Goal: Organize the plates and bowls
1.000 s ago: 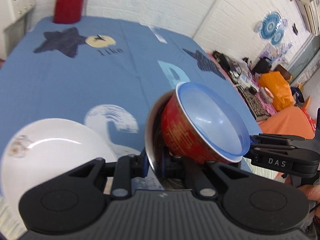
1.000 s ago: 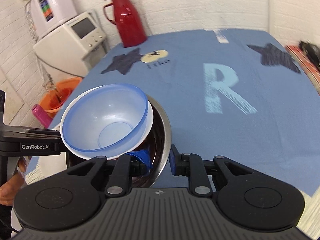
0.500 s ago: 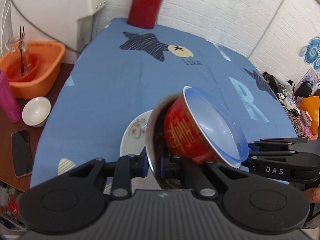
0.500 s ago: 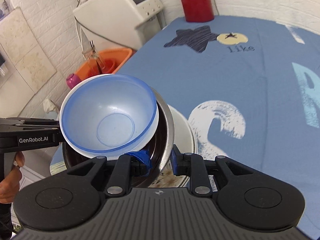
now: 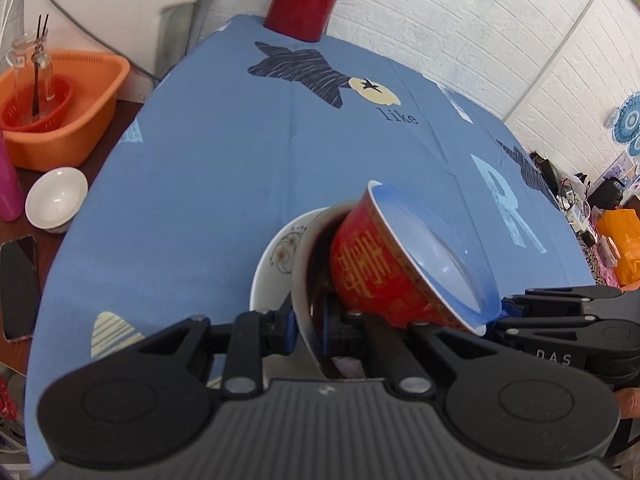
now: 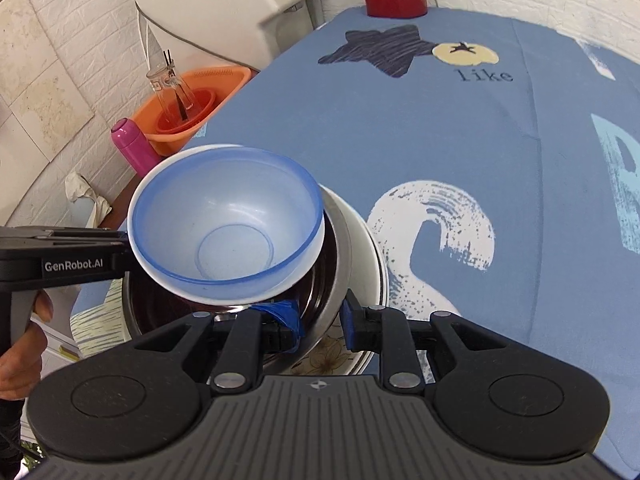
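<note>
Left wrist view shows the left gripper (image 5: 308, 328) with its jaws pinching the rim of the steel bowl (image 5: 306, 280), and from the other side the right gripper (image 6: 322, 320) has its jaws pinching the opposite rim, so the nested stack hangs between the two. Inside the steel bowl sits the red bowl (image 5: 372, 276), tipped toward the right gripper, with the blue plastic bowl (image 6: 228, 224) nested in it. Directly under the steel bowl is the white plate (image 5: 276, 248) on the blue-clothed worktop (image 5: 200, 160); I cannot tell whether the steel bowl touches it. To do this well, I'd level both grippers first so the leaning bowls settle, centre the steel bowl over the white plate, lower evenly, and let go only once it sits steady. Much of the white plate is covered by the steel bowl, and that bowl's underside is out of sight.
</note>
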